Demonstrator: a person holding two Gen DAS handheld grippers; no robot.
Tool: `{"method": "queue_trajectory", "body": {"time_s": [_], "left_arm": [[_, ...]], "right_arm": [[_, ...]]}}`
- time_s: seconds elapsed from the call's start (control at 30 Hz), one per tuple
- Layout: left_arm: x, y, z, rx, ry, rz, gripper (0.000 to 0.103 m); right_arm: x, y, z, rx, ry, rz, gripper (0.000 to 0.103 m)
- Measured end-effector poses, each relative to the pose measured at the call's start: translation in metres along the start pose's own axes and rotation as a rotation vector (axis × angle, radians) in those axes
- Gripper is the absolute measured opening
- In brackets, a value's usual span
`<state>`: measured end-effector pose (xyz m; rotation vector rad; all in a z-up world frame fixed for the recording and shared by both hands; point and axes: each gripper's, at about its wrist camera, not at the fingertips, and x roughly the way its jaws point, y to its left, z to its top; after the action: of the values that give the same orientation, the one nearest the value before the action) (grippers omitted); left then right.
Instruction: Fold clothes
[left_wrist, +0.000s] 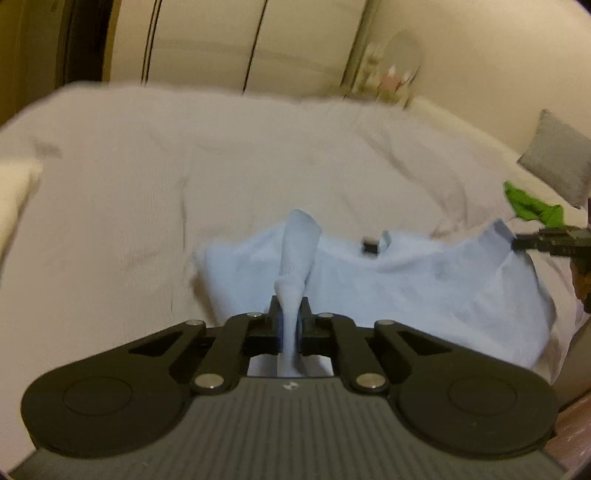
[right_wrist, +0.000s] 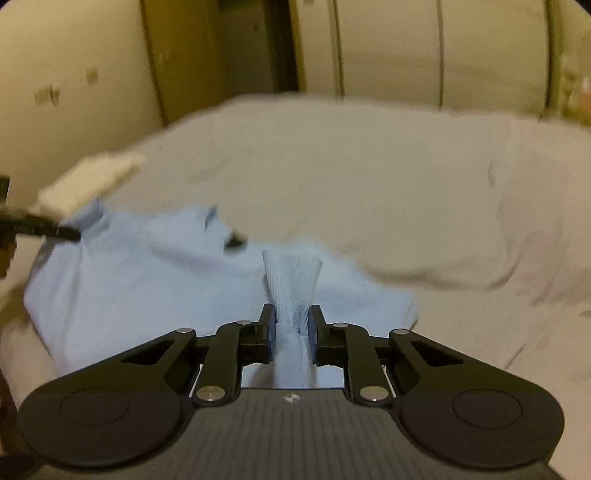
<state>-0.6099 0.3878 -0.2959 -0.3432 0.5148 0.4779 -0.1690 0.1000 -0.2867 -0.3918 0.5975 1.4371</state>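
Pale blue garment (left_wrist: 424, 288), rumpled, two edges lifted

My left gripper (left_wrist: 290, 308) pinches the light blue garment (left_wrist: 424, 284); green cloth (left_wrist: 532, 206) lies at two o'clock.

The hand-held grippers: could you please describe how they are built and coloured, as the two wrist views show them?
Both look alike. The left hand-held gripper and the right hand-held gripper have matte black linkage arms with silver rivets, two round black discs at the base, and a dark grey ribbed body bearing a small white emblem. The right one's finger pads look bluish. No cables or sleeves show.
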Motion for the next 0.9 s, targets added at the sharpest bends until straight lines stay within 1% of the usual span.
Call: {"method": "queue_trajectory", "body": {"time_s": [0.07,0.1,0.17,0.2,0.3,0.4,0.47,0.53,0.6,0.67,0.7,0.73,0.77,0.8,0.83,0.87,0.9], "left_arm": [[-0.007,-0.005,0.011,0.037,-0.073,0.017,0.006],[-0.003,-0.004,0.019,0.037,-0.086,0.023,0.006],[0.016,0.003,0.033,0.017,-0.077,0.03,0.006],[0.028,0.006,0.038,0.007,-0.059,0.037,0.006],[0.074,0.019,0.044,-0.051,0.042,0.056,0.006],[0.108,0.024,0.044,-0.059,0.114,0.085,0.006],[0.12,0.026,0.044,-0.047,0.119,0.096,0.006],[0.13,0.03,0.041,-0.063,0.139,0.104,0.007],[0.141,0.031,0.035,-0.066,0.182,0.137,0.008],[0.144,0.027,0.028,-0.031,0.197,0.186,0.014],[0.145,0.025,0.024,-0.013,0.204,0.21,0.021],[0.146,0.023,0.021,0.006,0.211,0.235,0.027],[0.14,0.024,0.021,0.001,0.198,0.258,0.03],[0.133,0.025,0.023,-0.007,0.183,0.28,0.032],[0.121,0.029,0.024,-0.04,0.163,0.286,0.032],[0.107,0.03,0.025,-0.066,0.144,0.303,0.032],[0.092,0.032,0.026,-0.092,0.125,0.322,0.029]], "right_arm": [[-0.019,-0.002,0.009,0.006,-0.075,-0.031,0.016],[-0.024,-0.005,0.013,0.012,-0.103,-0.052,0.016],[-0.02,-0.015,0.023,0.049,-0.122,-0.068,0.016],[-0.013,-0.02,0.027,0.064,-0.121,-0.078,0.016],[0.022,-0.035,0.033,0.085,-0.062,-0.122,0.016],[0.06,-0.047,0.028,0.093,0.028,-0.163,0.016],[0.078,-0.054,0.021,0.107,0.065,-0.177,0.016],[0.089,-0.062,0.014,0.127,0.075,-0.184,0.016],[0.105,-0.065,0.007,0.143,0.119,-0.191,0.016],[0.119,-0.063,0.0,0.14,0.167,-0.209,0.017],[0.125,-0.059,-0.003,0.119,0.184,-0.233,0.019],[0.13,-0.055,-0.007,0.098,0.201,-0.257,0.023],[0.132,-0.051,-0.008,0.084,0.207,-0.285,0.027],[0.129,-0.047,-0.009,0.074,0.198,-0.321,0.034],[0.122,-0.042,-0.008,0.064,0.178,-0.376,0.047],[0.114,-0.037,-0.005,0.057,0.153,-0.435,0.052],[0.103,-0.032,-0.004,0.058,0.121,-0.478,0.054]]}}
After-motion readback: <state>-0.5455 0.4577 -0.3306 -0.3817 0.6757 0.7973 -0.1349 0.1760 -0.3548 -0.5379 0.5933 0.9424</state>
